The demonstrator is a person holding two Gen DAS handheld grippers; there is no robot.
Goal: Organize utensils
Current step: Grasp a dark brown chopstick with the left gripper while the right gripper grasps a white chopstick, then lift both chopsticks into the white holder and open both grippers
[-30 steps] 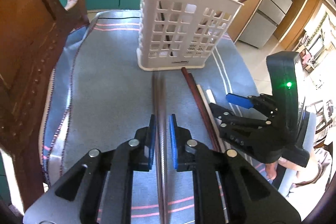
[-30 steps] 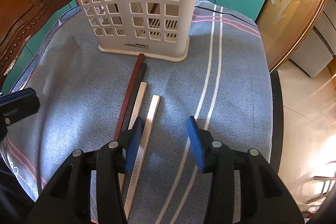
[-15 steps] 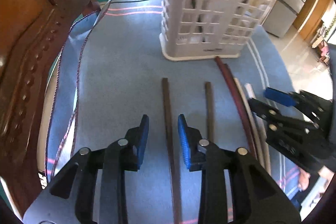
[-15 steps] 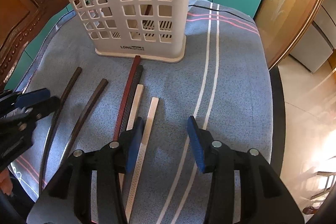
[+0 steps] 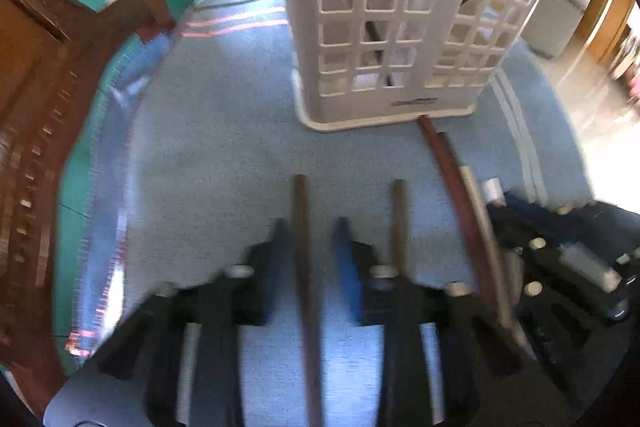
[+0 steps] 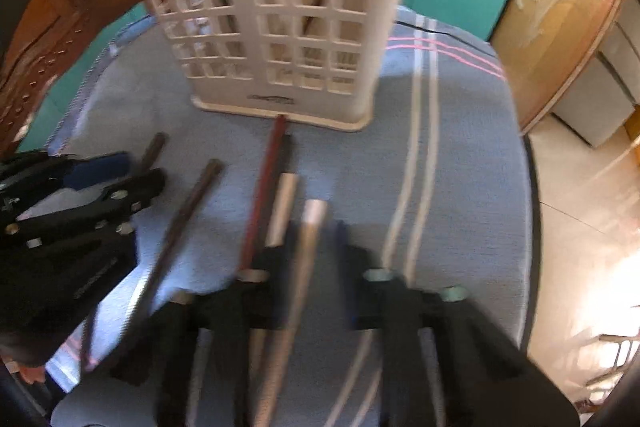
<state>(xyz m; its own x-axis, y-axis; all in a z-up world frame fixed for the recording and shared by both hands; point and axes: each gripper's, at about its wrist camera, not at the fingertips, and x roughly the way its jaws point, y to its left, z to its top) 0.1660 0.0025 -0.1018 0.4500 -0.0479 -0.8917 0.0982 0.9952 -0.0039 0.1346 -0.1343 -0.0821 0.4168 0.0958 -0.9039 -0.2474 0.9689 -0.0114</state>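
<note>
Blue striped cloth [image 5: 208, 147] covers the table; bare cloth lies open left of the white lattice plastic utensil basket [image 5: 400, 27], carved wooden chair [image 5: 36, 107] bordering that edge. Chopsticks lie before the basket. Left gripper [image 5: 308, 243] is closing around a dark brown chopstick [image 5: 300, 203]. Right gripper [image 6: 312, 247] has clamped a pale chopstick [image 6: 314, 215].

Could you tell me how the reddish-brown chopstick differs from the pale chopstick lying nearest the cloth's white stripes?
The reddish-brown chopstick is dark red; the pale chopstick is cream. The reddish-brown one's far tip reaches the base of the utensil basket; the pale one's stops well short. The reddish-brown one lies further left than the pale one. Both lie flat on the blue cloth, pointing roughly toward the basket.
</note>
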